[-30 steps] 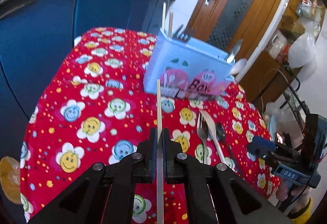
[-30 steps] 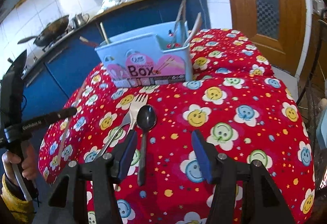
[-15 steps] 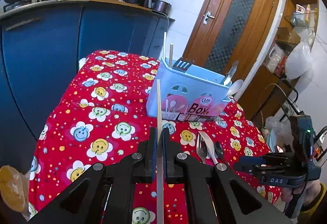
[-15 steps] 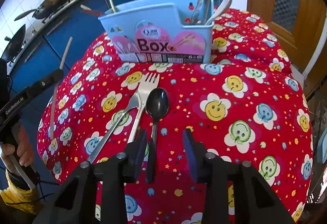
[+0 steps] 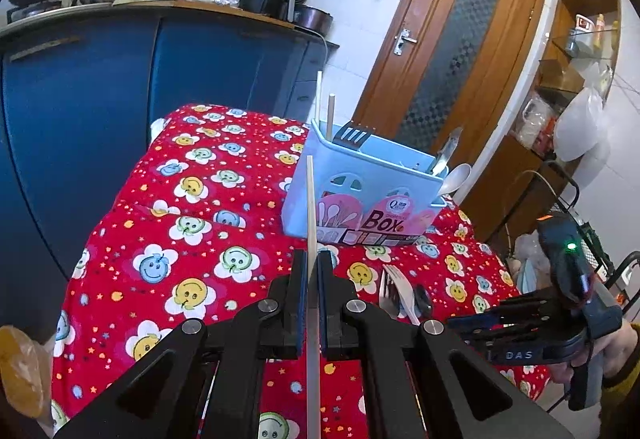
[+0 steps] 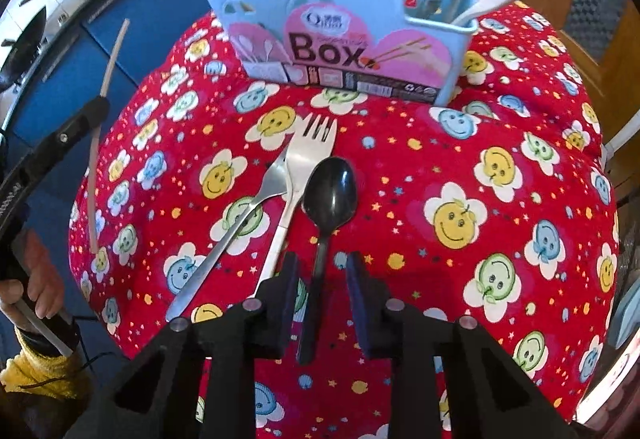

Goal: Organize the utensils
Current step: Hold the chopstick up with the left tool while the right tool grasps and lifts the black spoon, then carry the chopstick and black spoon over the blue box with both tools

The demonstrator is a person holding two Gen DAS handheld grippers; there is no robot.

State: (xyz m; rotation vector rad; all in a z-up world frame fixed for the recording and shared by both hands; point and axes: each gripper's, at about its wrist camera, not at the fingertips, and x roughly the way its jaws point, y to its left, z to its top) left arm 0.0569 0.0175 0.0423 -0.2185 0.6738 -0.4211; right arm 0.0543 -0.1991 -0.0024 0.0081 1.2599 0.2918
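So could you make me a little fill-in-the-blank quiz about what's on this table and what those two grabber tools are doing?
1. The left gripper is shut on a single pale ____.
2. The right gripper is closing its jaws around the handle of the ____ spoon.
3. The word printed on the light blue holder is ____.
4. Beside that spoon on the red tablecloth lie ____ metal forks.

Missing words: chopstick; black; Box; two
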